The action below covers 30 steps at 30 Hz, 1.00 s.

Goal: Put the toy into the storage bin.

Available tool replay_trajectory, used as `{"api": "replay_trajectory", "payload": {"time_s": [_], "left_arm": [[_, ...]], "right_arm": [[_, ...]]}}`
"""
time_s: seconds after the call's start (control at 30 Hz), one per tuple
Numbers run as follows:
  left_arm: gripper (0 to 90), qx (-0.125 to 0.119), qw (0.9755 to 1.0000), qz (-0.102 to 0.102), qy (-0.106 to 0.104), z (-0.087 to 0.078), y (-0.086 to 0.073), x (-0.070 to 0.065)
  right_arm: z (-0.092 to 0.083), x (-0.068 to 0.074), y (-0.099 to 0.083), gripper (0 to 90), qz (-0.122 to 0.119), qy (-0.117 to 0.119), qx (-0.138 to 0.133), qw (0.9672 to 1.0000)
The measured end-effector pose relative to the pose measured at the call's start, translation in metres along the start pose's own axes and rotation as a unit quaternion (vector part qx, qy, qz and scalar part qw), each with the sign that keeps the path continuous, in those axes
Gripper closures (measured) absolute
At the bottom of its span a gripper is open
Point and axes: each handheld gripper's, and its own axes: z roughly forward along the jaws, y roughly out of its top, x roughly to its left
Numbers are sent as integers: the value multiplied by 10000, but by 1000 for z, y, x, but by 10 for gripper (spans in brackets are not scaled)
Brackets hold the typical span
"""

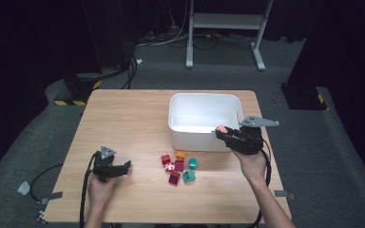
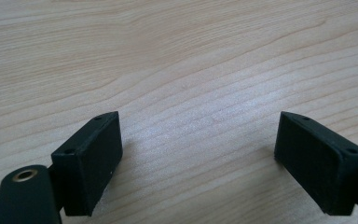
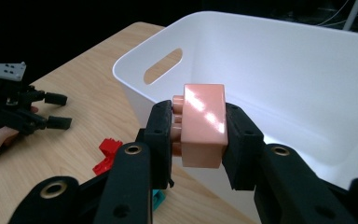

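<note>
Wooden surface (image 1: 123, 123) carries a white bin (image 1: 204, 102) at its far right; the right tool (image 3: 199, 133) grips a pink block (image 3: 204, 123) beside the bin's near rim. Left tool (image 1: 126, 166) rests open, near left; 7 loose blocks (image 1: 178, 167) lie between.

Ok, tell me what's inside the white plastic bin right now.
The white plastic bin looks empty: bare white floor and walls in the high view. Its near wall hides the floor strip behind it. The pink plastic block sits clamped in the right claw, at the bin's near rim.
</note>
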Motion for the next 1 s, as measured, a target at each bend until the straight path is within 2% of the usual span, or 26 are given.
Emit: {"api": "replay_trajectory", "payload": {"time_s": [0.27,0.63,1.0], "left_arm": [[152,-3,10000,-1,3,0,0,0],[153,-3,10000,-3,4,0,0,0],[153,-6,10000,-6,4,0,0,0]], "right_arm": [[1,-6,15,669,31,-71,-7,10000],[13,-17,37,668,33,-218,44,9997],[26,-26,47,668,121,-337,105,9993]]}}
